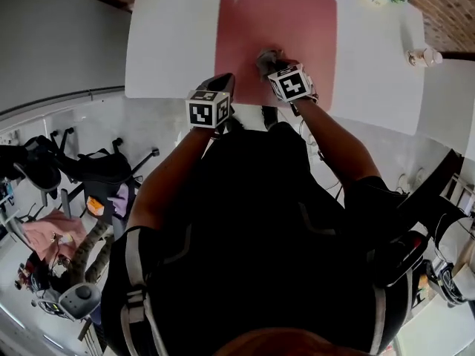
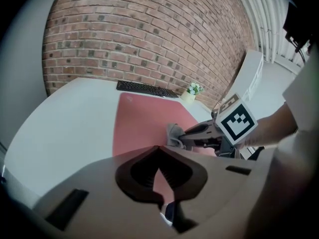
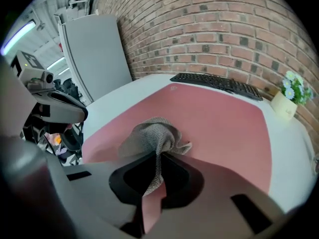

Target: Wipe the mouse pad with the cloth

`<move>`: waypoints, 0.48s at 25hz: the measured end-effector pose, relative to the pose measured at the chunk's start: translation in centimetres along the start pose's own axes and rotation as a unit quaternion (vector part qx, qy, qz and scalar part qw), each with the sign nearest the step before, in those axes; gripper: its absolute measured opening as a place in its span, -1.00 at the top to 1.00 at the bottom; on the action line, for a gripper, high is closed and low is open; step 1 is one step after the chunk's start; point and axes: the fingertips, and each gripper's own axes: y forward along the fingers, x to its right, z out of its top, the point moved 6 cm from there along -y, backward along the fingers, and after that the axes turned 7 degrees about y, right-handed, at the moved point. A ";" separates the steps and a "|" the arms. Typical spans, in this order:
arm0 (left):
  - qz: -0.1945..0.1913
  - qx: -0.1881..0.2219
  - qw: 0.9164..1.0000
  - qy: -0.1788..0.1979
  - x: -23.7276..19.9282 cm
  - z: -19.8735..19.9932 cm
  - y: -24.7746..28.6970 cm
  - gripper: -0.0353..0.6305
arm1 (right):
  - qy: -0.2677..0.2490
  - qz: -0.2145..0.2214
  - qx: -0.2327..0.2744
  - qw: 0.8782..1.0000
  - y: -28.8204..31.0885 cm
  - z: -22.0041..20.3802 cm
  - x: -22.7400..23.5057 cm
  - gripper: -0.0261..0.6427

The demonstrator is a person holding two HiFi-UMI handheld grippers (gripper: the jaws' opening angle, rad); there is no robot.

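Right gripper (image 3: 157, 156) clamped on grey cloth (image 3: 154, 131); left gripper (image 2: 159, 156) closed on nothing.
In the head view the cloth is bunched against the pink mouse pad (image 1: 286, 21), low in the pad's centre. The left gripper's tips meet by the pad's lower left corner, on the white desk (image 1: 167, 35). A black keyboard (image 3: 219, 82) lies beyond the pad's top edge.

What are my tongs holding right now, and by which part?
The right tongs pinch the grey cloth by a bunched fold; the left tongs are shut and empty.
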 end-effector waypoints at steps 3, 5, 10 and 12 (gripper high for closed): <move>-0.016 -0.002 1.000 0.013 0.9 0.5 0.7 0.89 | 0.018 -0.017 0.001 1.000 -0.9 -0.8 1.4 0.83; -0.026 -0.003 0.999 0.021 1.5 0.8 1.2 0.90 | 0.030 -0.027 0.003 0.999 -1.5 -1.4 2.3 0.82; -0.050 -0.001 0.998 0.041 3.2 1.8 2.1 0.90 | 0.059 -0.058 0.008 0.997 -3.5 -2.7 5.0 0.82; -0.056 -0.002 0.997 0.047 3.7 2.1 2.5 0.89 | 0.070 -0.067 0.007 0.995 -4.2 -3.1 5.9 0.82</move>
